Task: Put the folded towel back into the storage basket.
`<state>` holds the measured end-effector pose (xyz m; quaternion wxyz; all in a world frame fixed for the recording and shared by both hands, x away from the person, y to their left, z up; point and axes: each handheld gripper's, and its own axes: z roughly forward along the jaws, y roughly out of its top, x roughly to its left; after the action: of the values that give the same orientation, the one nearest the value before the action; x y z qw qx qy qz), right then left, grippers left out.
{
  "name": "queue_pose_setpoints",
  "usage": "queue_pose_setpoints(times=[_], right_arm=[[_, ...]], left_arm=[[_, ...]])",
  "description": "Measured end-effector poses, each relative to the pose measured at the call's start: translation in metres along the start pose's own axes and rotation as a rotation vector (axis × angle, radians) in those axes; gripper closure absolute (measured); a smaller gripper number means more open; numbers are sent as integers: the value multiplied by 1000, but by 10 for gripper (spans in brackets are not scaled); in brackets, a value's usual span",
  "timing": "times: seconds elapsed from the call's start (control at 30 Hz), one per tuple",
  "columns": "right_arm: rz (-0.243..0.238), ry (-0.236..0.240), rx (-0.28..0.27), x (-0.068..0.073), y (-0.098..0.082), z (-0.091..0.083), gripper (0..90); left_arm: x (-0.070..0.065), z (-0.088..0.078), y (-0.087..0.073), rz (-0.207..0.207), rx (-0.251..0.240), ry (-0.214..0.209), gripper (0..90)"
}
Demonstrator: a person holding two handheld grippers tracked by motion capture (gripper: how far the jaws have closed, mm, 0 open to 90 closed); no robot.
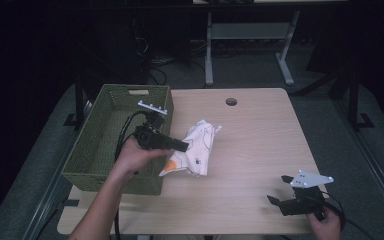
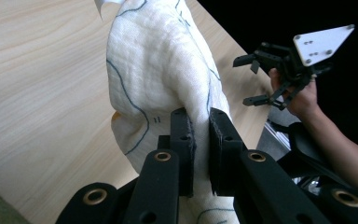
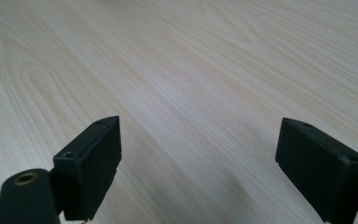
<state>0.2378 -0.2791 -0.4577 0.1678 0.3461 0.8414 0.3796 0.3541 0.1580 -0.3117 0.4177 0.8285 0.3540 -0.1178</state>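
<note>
A: Pinching what, the left tongs [image 2: 199, 140]?
B: A fold of white cloth [image 1: 196, 148] on the desk [image 1: 260, 145], beside the green basket [image 1: 115, 140].
A: Right tongs [image 1: 279, 190]?
B: Spread apart, empty.

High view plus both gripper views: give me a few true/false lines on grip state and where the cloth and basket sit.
1. The left gripper is clamped on the white printed cloth. True.
2. The right gripper holds a corner of that cloth. False: its jaws stand wide apart over bare light wooden table, with nothing between them.
3. The green woven basket sits at the table's left edge. True.
4. The cloth lies inside the basket. False: it is on the tabletop just right of the basket.
5. The right gripper is near the table's front right corner, apart from the cloth. True.
</note>
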Motion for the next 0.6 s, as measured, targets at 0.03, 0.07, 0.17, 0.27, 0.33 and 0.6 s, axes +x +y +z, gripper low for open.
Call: queue_pose_setpoints(times=[0.03, 0.07, 0.17, 0.27, 0.33, 0.6], right_arm=[[3, 1, 0, 0, 0, 0, 138], [4, 1, 0, 0, 0, 0, 138], [8, -1, 4, 0, 0, 0, 138], [8, -2, 2, 0, 0, 1, 138], [10, -6, 3, -1, 0, 1, 138], [18, -7, 8, -1, 0, 2, 138]], left_arm=[[0, 0, 0, 0, 0, 0, 829], [1, -5, 0, -1, -5, -7, 830], [1, -11, 0, 2, -5, -6, 829], [2, -19, 0, 2, -14, -11, 830], [5, -28, 0, -4, -26, -13, 830], [12, -48, -5, -21, -52, -14, 830]])
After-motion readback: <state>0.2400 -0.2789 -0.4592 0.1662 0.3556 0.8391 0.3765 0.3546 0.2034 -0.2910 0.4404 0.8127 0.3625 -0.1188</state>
